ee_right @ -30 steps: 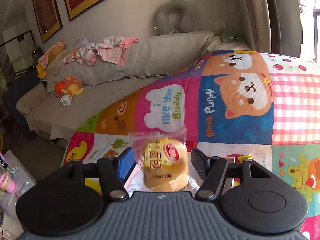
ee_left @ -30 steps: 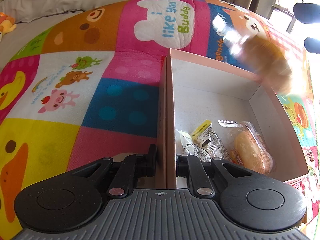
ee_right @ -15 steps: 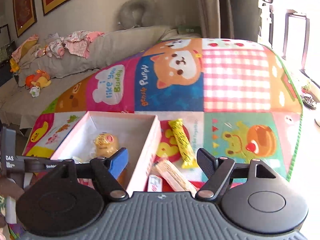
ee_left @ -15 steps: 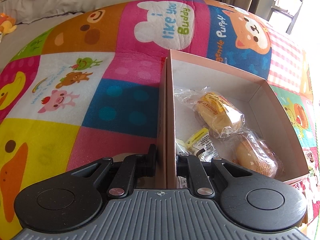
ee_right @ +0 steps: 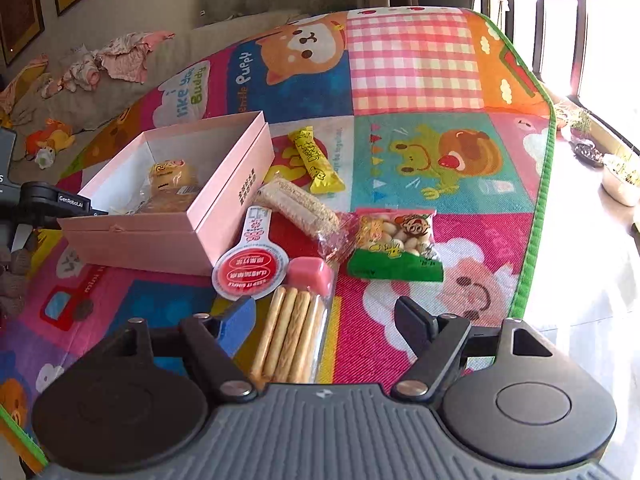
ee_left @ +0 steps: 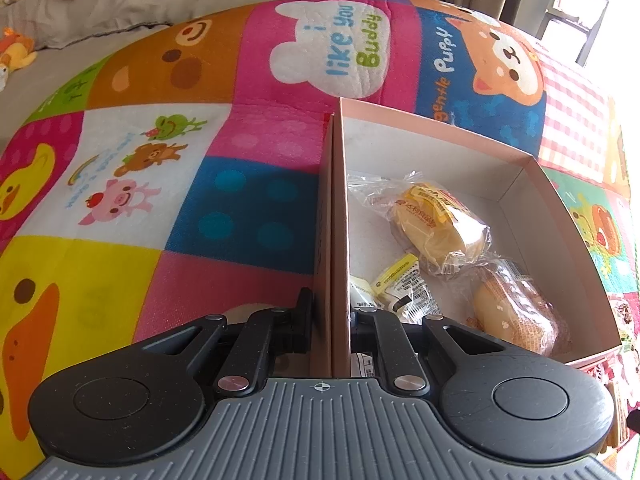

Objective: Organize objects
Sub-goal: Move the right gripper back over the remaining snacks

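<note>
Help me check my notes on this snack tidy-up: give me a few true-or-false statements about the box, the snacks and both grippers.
1. The left gripper is shut on the pink box wall. True.
2. The right gripper holds a bun. False: it is open and holds nothing.
3. The biscuit stick pack lies in the box. False: it lies on the play mat.
4. Two wrapped buns lie in the box. True.
</note>
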### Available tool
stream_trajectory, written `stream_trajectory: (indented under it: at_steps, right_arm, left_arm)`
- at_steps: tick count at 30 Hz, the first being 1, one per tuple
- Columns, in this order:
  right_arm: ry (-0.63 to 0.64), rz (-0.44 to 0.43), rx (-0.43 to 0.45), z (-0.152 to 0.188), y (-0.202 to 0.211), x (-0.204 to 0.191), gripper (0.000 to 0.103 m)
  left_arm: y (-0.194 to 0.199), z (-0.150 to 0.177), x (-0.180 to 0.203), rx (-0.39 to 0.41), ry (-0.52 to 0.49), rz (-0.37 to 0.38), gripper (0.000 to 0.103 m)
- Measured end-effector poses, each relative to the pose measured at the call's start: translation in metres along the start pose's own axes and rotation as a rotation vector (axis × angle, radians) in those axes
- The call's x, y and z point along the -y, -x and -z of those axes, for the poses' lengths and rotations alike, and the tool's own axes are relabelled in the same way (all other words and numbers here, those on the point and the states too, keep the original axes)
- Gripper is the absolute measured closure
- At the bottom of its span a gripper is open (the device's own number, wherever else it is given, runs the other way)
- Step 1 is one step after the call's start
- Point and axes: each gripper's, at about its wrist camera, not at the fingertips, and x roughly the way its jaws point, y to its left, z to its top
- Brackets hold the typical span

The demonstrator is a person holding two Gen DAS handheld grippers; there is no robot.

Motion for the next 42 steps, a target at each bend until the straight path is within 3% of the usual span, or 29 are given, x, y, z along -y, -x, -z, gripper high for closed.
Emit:
stream_trajectory:
  at_steps: [6, 9, 15, 18, 27, 33, 36, 38, 42]
  right_arm:
    - [-0.059, -0.014, -0.005, 0.015, -0.012, -0.009, 0.028]
    - [-0.033, 0.001, -0.023, 0.017, -0.018, -0.015, 0.048]
    - [-0.021, 0.044, -0.022, 0.016, -0.019, -0.010, 0.060]
    - [-0.033, 0.113, -0.015, 0.016, -0.020, 0.000, 0.059]
    - [-0.027, 0.153, -0.011, 0.021, -0.015, 0.004, 0.060]
    - [-0.042, 0.088, -0.024, 0.022, -0.012, -0.001, 0.059]
    - [-0.062, 0.000, -0.041, 0.020, -0.009, -0.004, 0.059]
    - [-0.053, -0.042, -0.029, 0.010, -0.005, -0.006, 0.059]
    - [0.091, -0.024, 0.048, -0.034, -0.005, -0.013, 0.059]
  left_arm:
    - [0.000, 0.000, 0.000, -0.001, 0.000, 0.000, 0.090]
    - [0.000, 0.000, 0.000, -0.002, 0.000, 0.003, 0.090]
    - [0.000, 0.001, -0.002, -0.001, 0.004, 0.008, 0.090]
    - [0.000, 0.001, -0.002, -0.001, 0.006, 0.012, 0.090]
    - [0.000, 0.001, -0.002, -0.001, 0.007, 0.011, 0.090]
    - [0.000, 0.001, -0.002, -0.001, 0.007, 0.011, 0.090]
    - [0.000, 0.001, -0.002, -0.002, 0.006, 0.011, 0.090]
    - [0.000, 0.001, -0.002, -0.005, 0.006, 0.009, 0.090]
    - [0.000, 0.000, 0.000, -0.008, -0.003, 0.003, 0.090]
